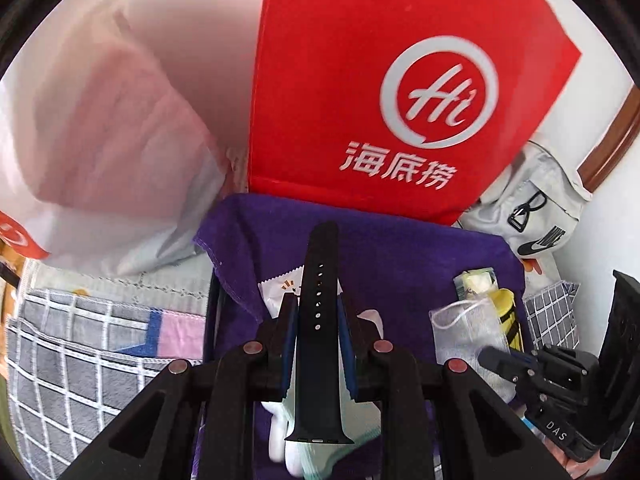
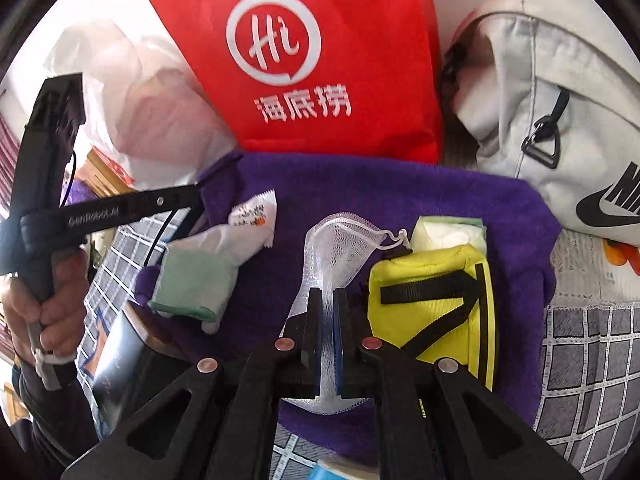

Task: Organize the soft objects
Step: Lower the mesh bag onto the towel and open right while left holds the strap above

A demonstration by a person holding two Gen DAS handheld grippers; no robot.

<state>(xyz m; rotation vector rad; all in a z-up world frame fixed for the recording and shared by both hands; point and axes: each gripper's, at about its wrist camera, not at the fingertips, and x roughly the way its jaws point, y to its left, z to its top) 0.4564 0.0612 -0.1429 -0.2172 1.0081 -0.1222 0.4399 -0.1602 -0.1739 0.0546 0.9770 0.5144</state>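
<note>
My left gripper (image 1: 318,312) is shut tight on a black strap (image 1: 318,320). The strap sticks out past the tips and hangs over the purple towel (image 1: 400,248). My right gripper (image 2: 325,320) is pinched on a white net bag (image 2: 340,240). That bag lies on the towel too.

A green sock (image 2: 192,280) sits on the towel, left of the net bag. A yellow pouch (image 2: 432,304) lies on the towel just right of the net bag. A small packet (image 2: 256,216) is on the towel behind the sock. The red bag (image 2: 320,60) stands behind the towel.

The strap is smooth, so I think it could slip out if I tip it. The net bag is thin. It could snag on the pouch when I lift it. My two grippers are close, so they could bump.
</note>
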